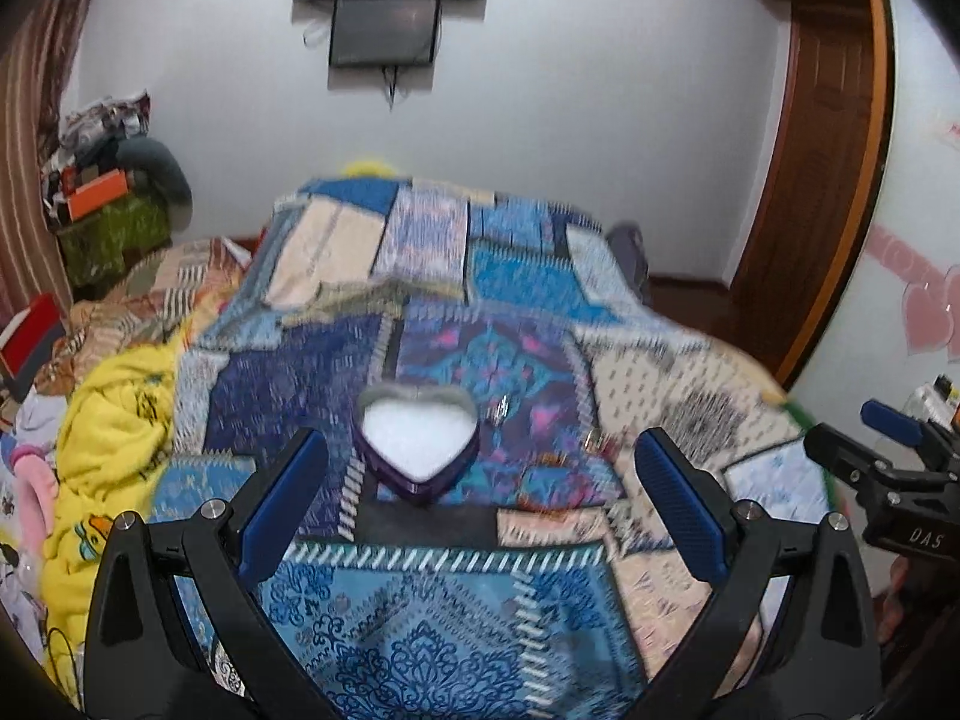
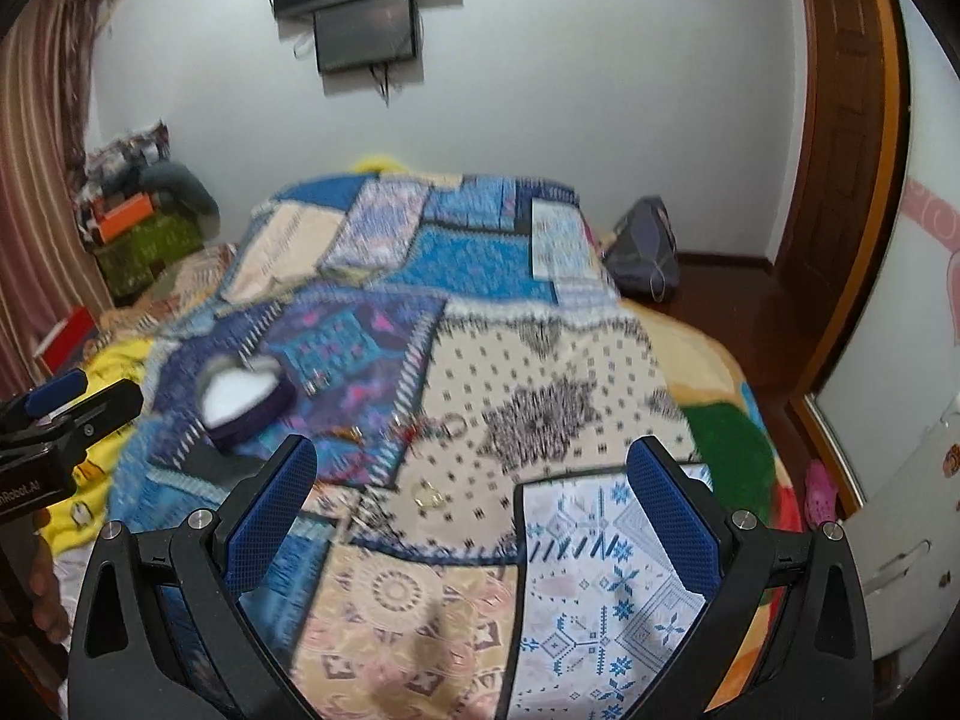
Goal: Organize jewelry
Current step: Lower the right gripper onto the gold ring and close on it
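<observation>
Purple heart-shaped box (image 1: 418, 447) with a white lining sits open on the patchwork quilt (image 1: 468, 630) on the bed, right ahead of the left tool (image 1: 480, 495). Both tools are spread wide and empty, and the right tool (image 2: 474, 501) hovers near a small gold piece (image 2: 429, 493), kinda blurry.

"DAS" is printed on the right tool (image 1: 900, 456); "nRobot.AI" on the left tool (image 2: 54, 414).
</observation>
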The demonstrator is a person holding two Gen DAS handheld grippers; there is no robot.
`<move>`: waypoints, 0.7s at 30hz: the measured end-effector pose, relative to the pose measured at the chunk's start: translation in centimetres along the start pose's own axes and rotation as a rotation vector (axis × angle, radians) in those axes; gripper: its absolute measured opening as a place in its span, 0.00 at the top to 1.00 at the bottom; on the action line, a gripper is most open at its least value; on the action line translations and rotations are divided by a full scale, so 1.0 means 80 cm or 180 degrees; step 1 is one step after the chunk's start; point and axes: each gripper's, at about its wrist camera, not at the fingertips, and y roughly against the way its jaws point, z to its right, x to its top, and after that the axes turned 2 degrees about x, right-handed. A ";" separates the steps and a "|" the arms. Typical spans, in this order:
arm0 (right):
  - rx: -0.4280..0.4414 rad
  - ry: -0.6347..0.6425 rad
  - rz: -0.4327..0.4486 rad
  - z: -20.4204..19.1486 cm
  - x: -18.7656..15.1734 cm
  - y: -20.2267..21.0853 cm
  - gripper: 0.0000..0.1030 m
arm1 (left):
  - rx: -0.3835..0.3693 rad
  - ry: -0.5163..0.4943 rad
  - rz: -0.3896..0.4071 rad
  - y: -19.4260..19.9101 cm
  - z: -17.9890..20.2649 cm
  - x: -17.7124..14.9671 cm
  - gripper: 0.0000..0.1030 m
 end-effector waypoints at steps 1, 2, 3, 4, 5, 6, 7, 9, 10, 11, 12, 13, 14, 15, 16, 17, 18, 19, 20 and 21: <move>0.0011 0.0018 -0.0069 0.001 -0.004 -0.009 0.00 | -0.0017 -0.0013 -0.0088 -0.010 -0.001 -0.005 0.00; 0.0032 0.0028 -0.0132 0.002 -0.008 -0.017 0.00 | -0.0040 -0.0025 -0.0165 -0.020 -0.002 -0.010 0.00; 0.0057 0.0034 -0.0175 0.003 -0.010 -0.024 0.01 | -0.0062 -0.0037 -0.0251 -0.030 -0.001 -0.016 0.00; 0.0105 0.0044 -0.0237 0.002 -0.014 -0.033 0.03 | -0.0083 -0.0048 -0.0337 -0.040 -0.001 -0.021 0.02; 0.0156 0.0048 -0.0312 0.003 -0.018 -0.041 0.06 | -0.0112 -0.0058 -0.0415 -0.049 0.000 -0.026 0.04; 0.0186 0.0052 -0.0352 0.003 -0.019 -0.049 0.10 | -0.0154 -0.0074 -0.0505 -0.058 0.002 -0.032 0.10; 0.0237 0.0063 -0.0424 0.003 -0.022 -0.056 0.13 | -0.0203 -0.0091 -0.0593 -0.065 0.003 -0.036 0.14; 0.0322 0.0068 -0.0532 0.003 -0.027 -0.071 0.23 | -0.0286 -0.0084 -0.0738 -0.081 0.006 -0.044 0.18; 0.0355 0.0065 -0.0564 0.002 -0.027 -0.079 0.25 | -0.0338 -0.0069 -0.0798 -0.088 0.009 -0.047 0.21; 0.0400 0.0056 -0.0617 0.003 -0.029 -0.085 0.28 | -0.0397 -0.0057 -0.0843 -0.094 0.011 -0.049 0.25; 0.0428 0.0045 -0.0637 0.004 -0.029 -0.090 0.30 | -0.0466 -0.0055 -0.0894 -0.100 0.014 -0.050 0.30; 0.0476 0.0026 -0.0669 0.005 -0.030 -0.094 0.32 | -0.0524 -0.0060 -0.0933 -0.104 0.017 -0.052 0.35; 0.0528 0.0014 -0.0715 0.006 -0.031 -0.100 0.36 | -0.0581 -0.0076 -0.0975 -0.110 0.022 -0.054 0.38; 0.0566 0.0006 -0.0751 0.006 -0.031 -0.106 0.40 | -0.0621 -0.0100 -0.1016 -0.116 0.026 -0.056 0.43; 0.0597 -0.0009 -0.0784 0.007 -0.032 -0.111 0.41 | -0.0649 -0.0118 -0.1044 -0.120 0.030 -0.058 0.47; 0.0638 -0.0027 -0.0824 0.007 -0.033 -0.116 0.44 | -0.0699 -0.0146 -0.1094 -0.126 0.036 -0.061 0.49; 0.0657 -0.0033 -0.0846 0.008 -0.032 -0.120 0.47 | -0.0728 -0.0163 -0.1121 -0.131 0.039 -0.063 0.53; 0.0680 -0.0039 -0.0876 0.008 -0.033 -0.124 0.48 | -0.0772 -0.0188 -0.1158 -0.136 0.045 -0.066 0.57; 0.0699 -0.0037 -0.0902 0.007 -0.033 -0.128 0.51 | -0.0796 -0.0207 -0.1186 -0.140 0.047 -0.067 0.59; 0.0711 -0.0032 -0.0912 0.007 -0.032 -0.132 0.53 | -0.0819 -0.0221 -0.1205 -0.144 0.049 -0.068 0.62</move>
